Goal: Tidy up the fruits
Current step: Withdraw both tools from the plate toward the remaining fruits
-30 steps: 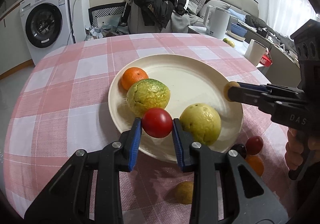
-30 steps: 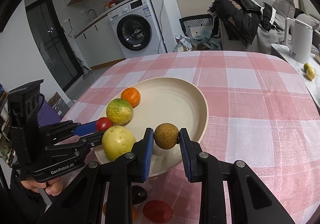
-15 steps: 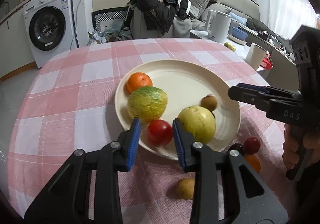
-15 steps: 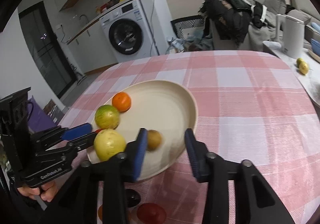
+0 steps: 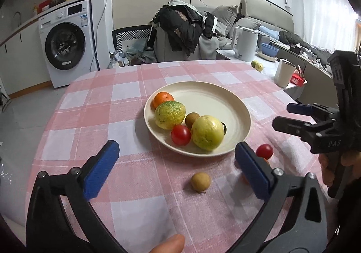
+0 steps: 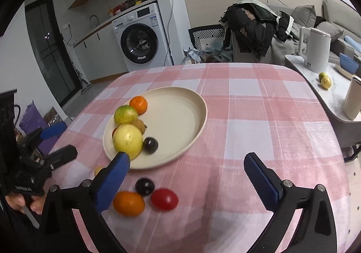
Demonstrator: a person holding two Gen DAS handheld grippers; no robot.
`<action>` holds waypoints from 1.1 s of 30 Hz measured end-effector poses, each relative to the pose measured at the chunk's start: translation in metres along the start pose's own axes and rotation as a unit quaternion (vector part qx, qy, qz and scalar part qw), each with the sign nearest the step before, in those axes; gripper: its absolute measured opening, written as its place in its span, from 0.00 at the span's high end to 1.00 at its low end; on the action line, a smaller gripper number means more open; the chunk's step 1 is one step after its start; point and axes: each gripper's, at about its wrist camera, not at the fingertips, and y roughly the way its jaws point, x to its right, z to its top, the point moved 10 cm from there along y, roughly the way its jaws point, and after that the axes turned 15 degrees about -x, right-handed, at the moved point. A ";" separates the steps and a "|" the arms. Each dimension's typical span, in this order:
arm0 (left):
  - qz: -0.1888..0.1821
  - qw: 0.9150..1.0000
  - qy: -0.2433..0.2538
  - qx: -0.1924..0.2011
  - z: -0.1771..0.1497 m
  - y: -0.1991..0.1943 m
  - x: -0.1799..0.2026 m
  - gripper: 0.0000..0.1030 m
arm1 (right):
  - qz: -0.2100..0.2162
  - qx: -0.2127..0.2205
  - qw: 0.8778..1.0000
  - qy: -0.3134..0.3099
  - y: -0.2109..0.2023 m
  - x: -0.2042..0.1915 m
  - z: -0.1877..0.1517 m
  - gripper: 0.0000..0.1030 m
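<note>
A cream plate (image 5: 234, 104) (image 6: 189, 104) on the pink checked tablecloth holds an orange (image 5: 163, 99), a green-yellow fruit (image 5: 169, 114), a yellow fruit (image 5: 207, 132), a small brown fruit (image 5: 191, 118), a red tomato (image 5: 180, 135) and a dark fruit (image 6: 150, 145). Loose on the cloth lie a brown fruit (image 5: 200, 182), a red tomato (image 6: 164, 199), an orange (image 6: 128, 203) and a dark fruit (image 6: 144, 186). My left gripper (image 5: 176, 169) is open and empty, short of the plate. My right gripper (image 6: 187, 176) is open and empty above the loose fruits.
A side table at the right carries a white kettle (image 5: 247, 43), a cup (image 5: 284, 72), a blue bowl and two small fruits (image 6: 325, 80). A washing machine (image 5: 65, 43) and a chair piled with clothes (image 5: 180, 27) stand beyond the table's far edge.
My left gripper let go of the red tomato on the plate; my right let go of the small brown fruit there. Both opened wide and drew back towards the near edge.
</note>
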 end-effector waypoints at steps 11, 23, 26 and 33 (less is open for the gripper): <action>0.004 1.000 0.001 0.001 -0.020 -0.026 0.008 0.01 | -0.021 -0.017 0.999 -0.036 -0.009 -0.005 -0.022 0.00; -0.001 0.999 0.017 -0.031 -0.029 -0.004 0.018 0.01 | -0.054 -0.073 0.994 -0.065 0.014 0.000 -0.041 0.00; 0.001 0.999 0.021 -0.040 -0.032 0.003 0.019 0.01 | -0.054 -0.083 0.993 -0.071 0.018 0.000 -0.046 0.00; -0.008 0.997 0.011 -0.073 -0.040 0.023 0.016 0.01 | -0.061 -0.101 0.990 -0.080 0.026 0.000 -0.054 0.00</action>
